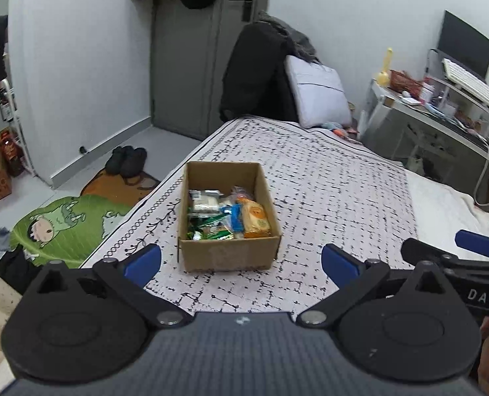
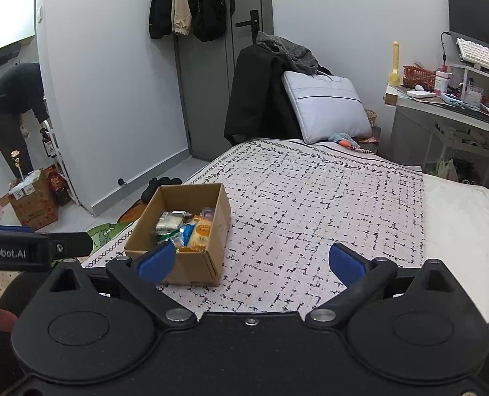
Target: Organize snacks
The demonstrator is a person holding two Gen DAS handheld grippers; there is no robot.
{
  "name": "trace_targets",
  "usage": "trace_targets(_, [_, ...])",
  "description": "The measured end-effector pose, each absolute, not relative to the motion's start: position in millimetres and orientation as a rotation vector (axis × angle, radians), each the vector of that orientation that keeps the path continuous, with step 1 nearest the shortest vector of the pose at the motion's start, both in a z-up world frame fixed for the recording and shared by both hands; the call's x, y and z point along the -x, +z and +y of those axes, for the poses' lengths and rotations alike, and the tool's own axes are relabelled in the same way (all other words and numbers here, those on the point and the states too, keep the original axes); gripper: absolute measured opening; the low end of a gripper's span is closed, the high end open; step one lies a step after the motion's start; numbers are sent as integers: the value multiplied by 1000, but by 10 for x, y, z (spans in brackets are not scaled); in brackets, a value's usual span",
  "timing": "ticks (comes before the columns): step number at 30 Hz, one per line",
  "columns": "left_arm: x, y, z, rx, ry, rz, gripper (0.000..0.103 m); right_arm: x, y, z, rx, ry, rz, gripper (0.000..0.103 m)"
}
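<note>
A brown cardboard box sits on the patterned bedspread, holding several wrapped snacks, among them an orange packet and green wrappers. My left gripper hovers open just in front of the box, nothing between its blue fingers. In the right wrist view the same box lies at lower left with its snacks showing. My right gripper is open and empty, to the right of the box; its left fingertip overlaps the box's near corner. The right gripper also shows at the left wrist view's right edge.
A dark chair with clothes and a grey laptop bag stand at the bed's far end. A cluttered desk lies to the right. On the floor at left are a green mat, shoes and a cardboard carton. A person bends there.
</note>
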State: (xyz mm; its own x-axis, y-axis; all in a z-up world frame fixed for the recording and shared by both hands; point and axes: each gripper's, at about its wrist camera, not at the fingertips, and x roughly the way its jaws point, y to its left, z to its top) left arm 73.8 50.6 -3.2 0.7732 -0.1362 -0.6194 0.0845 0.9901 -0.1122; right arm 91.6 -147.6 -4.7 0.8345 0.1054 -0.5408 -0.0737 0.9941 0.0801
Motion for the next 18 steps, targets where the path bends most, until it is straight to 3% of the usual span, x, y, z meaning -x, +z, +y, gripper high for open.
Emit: trace_targets(18, [-528,-232,616,33,-152,654,103,-662,-274,-1467,-52,-58,592,103])
